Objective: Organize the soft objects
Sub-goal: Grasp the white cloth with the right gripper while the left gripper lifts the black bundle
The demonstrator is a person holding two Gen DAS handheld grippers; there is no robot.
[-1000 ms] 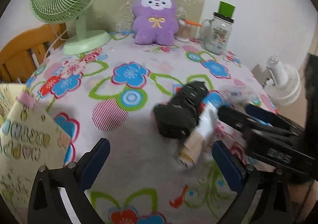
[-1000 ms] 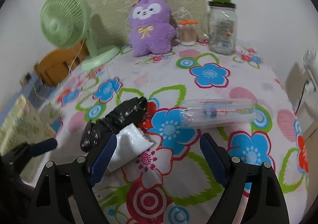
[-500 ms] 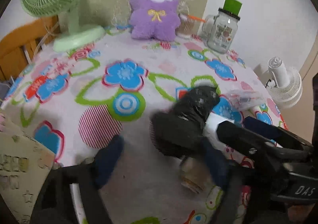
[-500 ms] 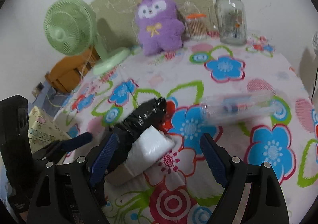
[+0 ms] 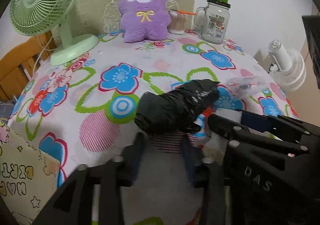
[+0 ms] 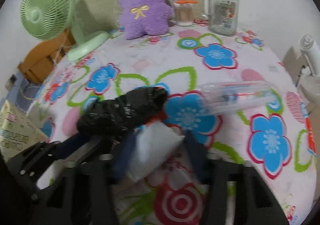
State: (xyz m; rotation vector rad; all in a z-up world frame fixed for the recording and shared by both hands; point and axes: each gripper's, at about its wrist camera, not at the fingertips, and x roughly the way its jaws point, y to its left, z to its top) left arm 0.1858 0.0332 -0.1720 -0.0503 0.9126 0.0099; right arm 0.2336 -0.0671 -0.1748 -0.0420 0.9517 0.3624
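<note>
A black plastic-wrapped roll (image 5: 176,109) lies on the flowered tablecloth (image 5: 80,89). My left gripper (image 5: 163,155) has its blurred jaws closing on the roll's near end, pads against it. Beside the roll is a white soft packet (image 6: 158,145). My right gripper (image 6: 158,153) is closing on it, one finger on each side and touching. In the left wrist view the right gripper's black body comes in from the right, right next to the roll. A purple plush toy (image 5: 144,15) sits upright at the back of the table.
A clear plastic tube (image 6: 240,97) lies right of the roll. At the back stand a green desk fan (image 5: 46,5), a swab jar (image 5: 177,23) and a glass mug jar (image 5: 216,19). A patterned box (image 5: 18,165) is at the near left, a white fan (image 5: 286,69) beyond the table's right edge.
Both pairs of jaws have narrowed from wide open, the left around the black roll, the right around the white packet. Both grippers have moved closer to the two objects.
</note>
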